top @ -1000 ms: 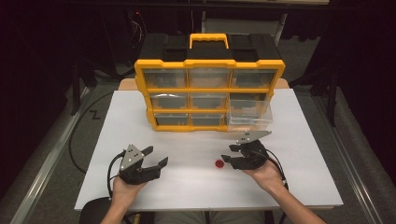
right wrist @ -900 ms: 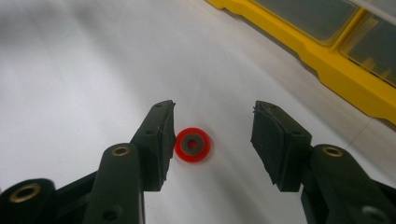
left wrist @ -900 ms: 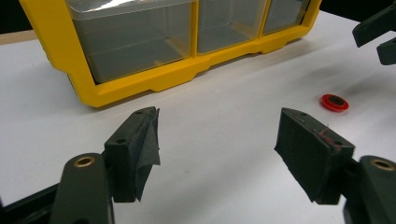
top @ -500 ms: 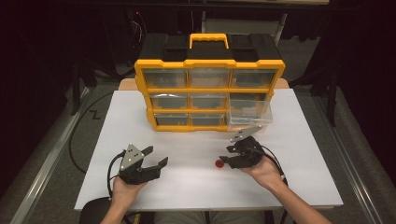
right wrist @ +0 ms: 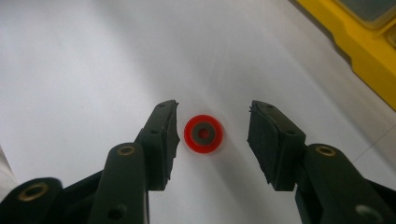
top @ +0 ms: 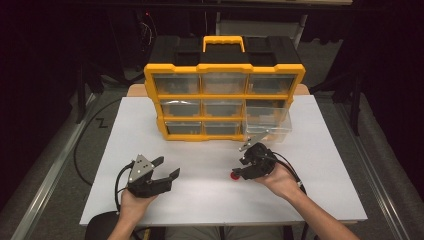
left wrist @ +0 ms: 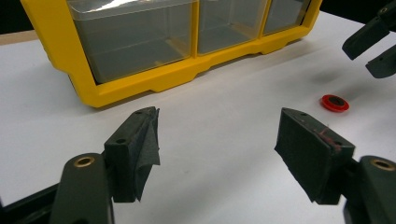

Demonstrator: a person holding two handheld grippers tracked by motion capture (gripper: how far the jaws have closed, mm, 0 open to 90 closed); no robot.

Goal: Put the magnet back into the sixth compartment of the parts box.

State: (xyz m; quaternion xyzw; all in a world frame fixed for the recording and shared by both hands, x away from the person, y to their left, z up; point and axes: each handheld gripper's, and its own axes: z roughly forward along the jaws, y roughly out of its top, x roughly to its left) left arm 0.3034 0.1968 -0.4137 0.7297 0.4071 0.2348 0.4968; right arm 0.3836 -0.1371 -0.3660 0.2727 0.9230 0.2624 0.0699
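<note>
One red ring (right wrist: 203, 133) – dark centre, maybe a washer – lies on the white table (top: 210, 200) between the spread right gripper (right wrist: 212, 128) jaws; left gripper (left wrist: 217, 140) also spread.

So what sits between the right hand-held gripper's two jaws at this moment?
A small red ring lies flat on the white table, untouched, between the open jaws of the right hand-held gripper, seen in the right gripper view.

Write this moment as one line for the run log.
right gripper: open, astride red ring | left gripper: open, empty | organizer: one drawer out
</note>
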